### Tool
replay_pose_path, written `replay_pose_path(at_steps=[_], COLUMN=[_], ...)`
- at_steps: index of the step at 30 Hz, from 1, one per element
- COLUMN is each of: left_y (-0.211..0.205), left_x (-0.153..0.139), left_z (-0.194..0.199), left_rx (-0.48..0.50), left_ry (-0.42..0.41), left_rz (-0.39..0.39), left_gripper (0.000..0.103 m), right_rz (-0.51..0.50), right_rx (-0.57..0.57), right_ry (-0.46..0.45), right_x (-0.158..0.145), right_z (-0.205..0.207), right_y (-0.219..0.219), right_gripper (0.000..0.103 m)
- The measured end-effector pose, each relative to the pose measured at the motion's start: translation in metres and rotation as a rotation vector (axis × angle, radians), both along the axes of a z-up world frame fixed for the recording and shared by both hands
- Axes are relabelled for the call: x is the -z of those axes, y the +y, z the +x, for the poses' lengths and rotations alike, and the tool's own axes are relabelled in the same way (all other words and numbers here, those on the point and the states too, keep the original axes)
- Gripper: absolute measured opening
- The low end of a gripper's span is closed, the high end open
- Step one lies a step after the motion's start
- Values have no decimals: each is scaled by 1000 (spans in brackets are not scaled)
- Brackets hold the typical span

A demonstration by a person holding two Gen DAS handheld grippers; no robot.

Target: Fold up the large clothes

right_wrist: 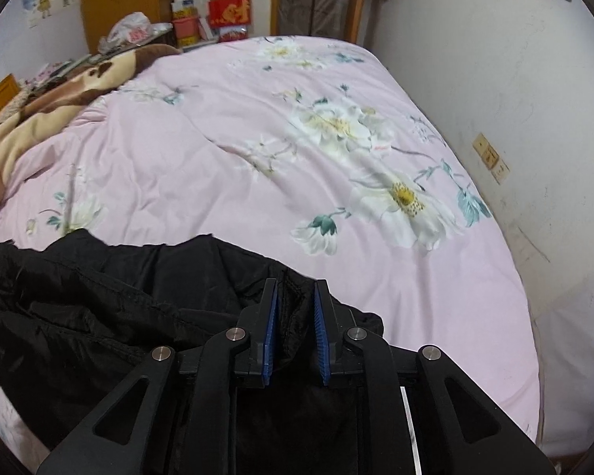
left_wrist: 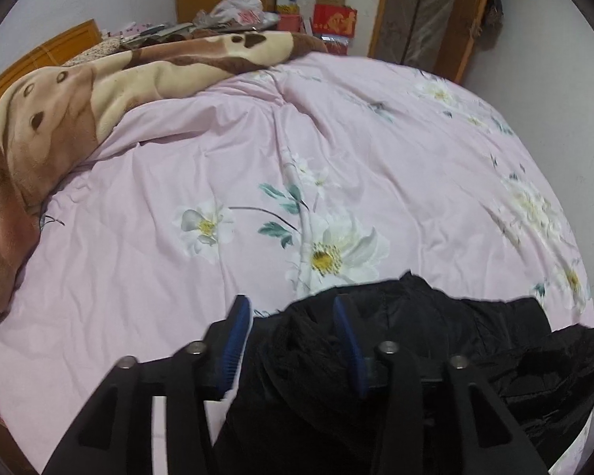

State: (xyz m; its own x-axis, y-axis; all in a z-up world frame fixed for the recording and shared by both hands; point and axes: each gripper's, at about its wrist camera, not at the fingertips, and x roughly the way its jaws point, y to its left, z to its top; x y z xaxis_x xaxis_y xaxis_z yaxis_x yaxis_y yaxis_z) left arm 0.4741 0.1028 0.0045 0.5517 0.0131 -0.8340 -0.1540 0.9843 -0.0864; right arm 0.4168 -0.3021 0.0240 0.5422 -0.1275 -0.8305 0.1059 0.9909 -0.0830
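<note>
A black padded jacket (left_wrist: pixel 435 336) lies bunched at the near edge of the bed, also in the right wrist view (right_wrist: pixel 99 297). My left gripper (left_wrist: pixel 293 304) has its blue-padded fingers (left_wrist: pixel 237 332) spread wide, with a thick fold of the jacket bulging between them. My right gripper (right_wrist: pixel 296 289) has its fingers (right_wrist: pixel 271 324) close together around a seam edge of the jacket. The jacket's lower part is hidden under both grippers.
The bed wears a pink floral quilt (left_wrist: pixel 336 158), also seen in the right wrist view (right_wrist: pixel 297 138). A brown and cream fleece blanket (left_wrist: pixel 59 118) lies heaped at the left. Boxes and bags (left_wrist: pixel 328 19) stand beyond the bed. A white wall (right_wrist: pixel 514 118) runs along the right.
</note>
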Motion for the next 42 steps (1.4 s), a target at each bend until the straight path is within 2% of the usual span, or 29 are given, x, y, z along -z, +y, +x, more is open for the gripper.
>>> replay_pose_path(at_steps=[3,6,10,14,16,19,20,25,27,32,33,34,35,36,37,38,40,42], left_y=[17,31,60,65,61,52,47,28,23,11,8,2,0,-5,-9,-12,-13,-8], left_x=[-3,-9,-14,-9,-3,11,16,39,46,55,55,53,53,53,53,53,50,41], left_z=[-9,-17,-30,-42,-47,-52,-53,-52,-50,-40,-40,-40,-40,-40,-38,-37,-38,-38], left_rx=[-11,-32,-105,-44,8,73,99,168,174,168,170,183,198,207,202,202,198,158], left_ry=[-39,-80,-89,-77,-57,-23,-13,43,56,91,87,74,69,73,79,82,63,35], left_rz=[-53,-41,-82,-75,-78,-91,-94,-106,-105,-97,-76,-45,-38,-10,34,62,89,125], left_gripper=[60,63,64,64,65,65,65,67,68,69,68,55,46,30,22,19,13,11], right_rz=[-16,-36,-16,3,33,61,70,121,180,298,319,334,337,331,327,318,277,249], right_rx=[10,9,46,81,73,31,16,-78,-117,-72,-55,-45,-43,-49,-62,-77,-91,-85], right_ry=[21,18,-15,-88,-124,-152,-148,-73,-34,-14,-15,-18,-22,-30,-34,-41,-73,-129], right_x=[7,8,4,-10,-16,-17,-16,15,31,49,50,50,49,47,45,43,34,22], right_z=[7,8,6,-5,-14,-30,-34,-50,-48,-38,-38,-38,-39,-39,-40,-41,-46,-53], right_y=[1,3,-3,-14,-21,-29,-28,-35,-36,-38,-39,-40,-41,-40,-39,-37,-36,-39], right_gripper=[18,21,21,24,32,49,56,63,69,69,68,63,47,39,34,19,14,11])
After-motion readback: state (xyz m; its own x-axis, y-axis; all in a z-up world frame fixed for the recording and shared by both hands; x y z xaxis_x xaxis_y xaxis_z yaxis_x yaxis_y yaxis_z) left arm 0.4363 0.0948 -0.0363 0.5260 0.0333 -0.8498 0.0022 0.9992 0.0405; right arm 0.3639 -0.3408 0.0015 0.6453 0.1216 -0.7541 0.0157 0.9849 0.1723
